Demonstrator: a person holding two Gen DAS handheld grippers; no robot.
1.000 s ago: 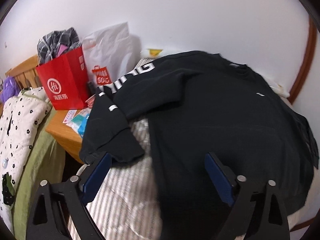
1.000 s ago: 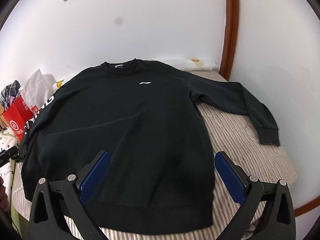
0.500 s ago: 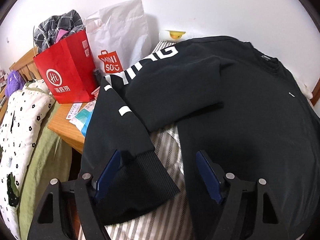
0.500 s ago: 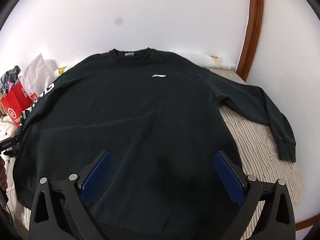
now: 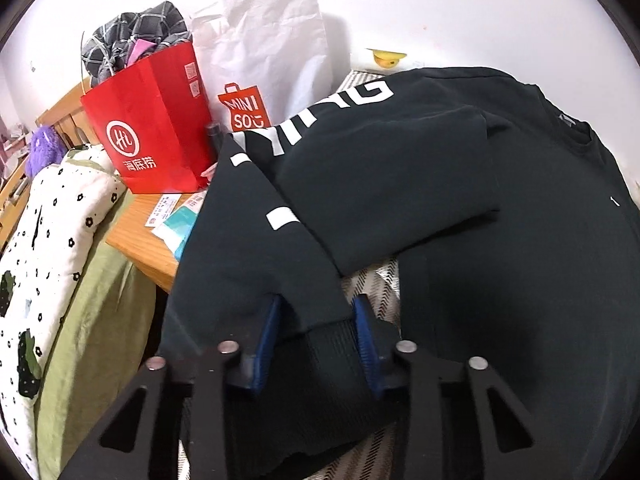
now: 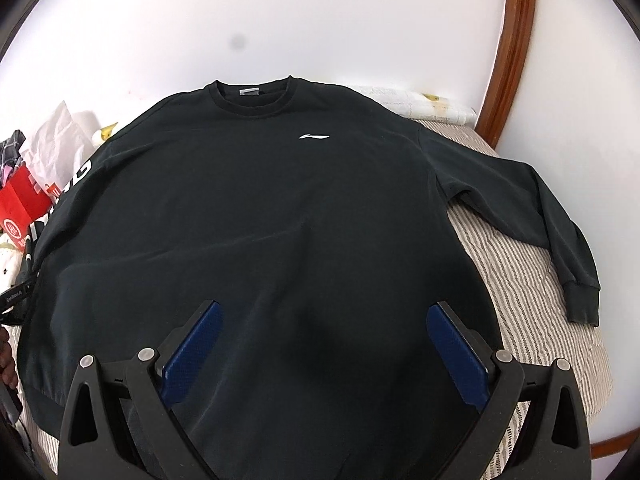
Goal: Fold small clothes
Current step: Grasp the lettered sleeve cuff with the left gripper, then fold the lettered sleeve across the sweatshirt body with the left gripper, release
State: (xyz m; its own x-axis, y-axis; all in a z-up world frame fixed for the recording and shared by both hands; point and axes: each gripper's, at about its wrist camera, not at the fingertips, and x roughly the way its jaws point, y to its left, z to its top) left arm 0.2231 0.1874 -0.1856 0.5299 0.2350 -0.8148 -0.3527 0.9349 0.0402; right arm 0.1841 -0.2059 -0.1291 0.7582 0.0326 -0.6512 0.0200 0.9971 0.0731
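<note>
1. Closing my left hand-held gripper (image 5: 316, 336) on the ribbed cuff (image 5: 320, 356) of one sleeve (image 5: 256, 248), I have the two blue pads (image 5: 267, 344) narrowed in from wide apart, and the black cloth now sits squeezed between them.
2. That sleeve carries white letters and hangs partly off the bed's edge, over the tabletop (image 5: 140, 236) beside it.
3. My right hand-held gripper (image 6: 320, 344) holds nothing: its jaws stand wide apart above the lower body of the sweatshirt, with no cloth pinched.
4. One black sweatshirt (image 6: 260, 220) lies face up on the striped bed (image 6: 520, 280), collar toward the wall, a small white logo (image 6: 314, 136) on the chest.
5. Its other sleeve (image 6: 520, 208) lies stretched out across the stripes on the far side, its cuff close to the bed's edge.
6. On the tabletop I count two bags: one red bag (image 5: 156, 124) with a checked cloth (image 5: 132, 36) stuffed in the top, and one white bag (image 5: 264, 44) behind it.
7. A few flat packets (image 5: 176, 216) lie in front of the red bag, partly under the sleeve.
8. One flowered quilt (image 5: 44, 248) lies over a green sheet (image 5: 96, 312) at the left edge of the left view.
</note>
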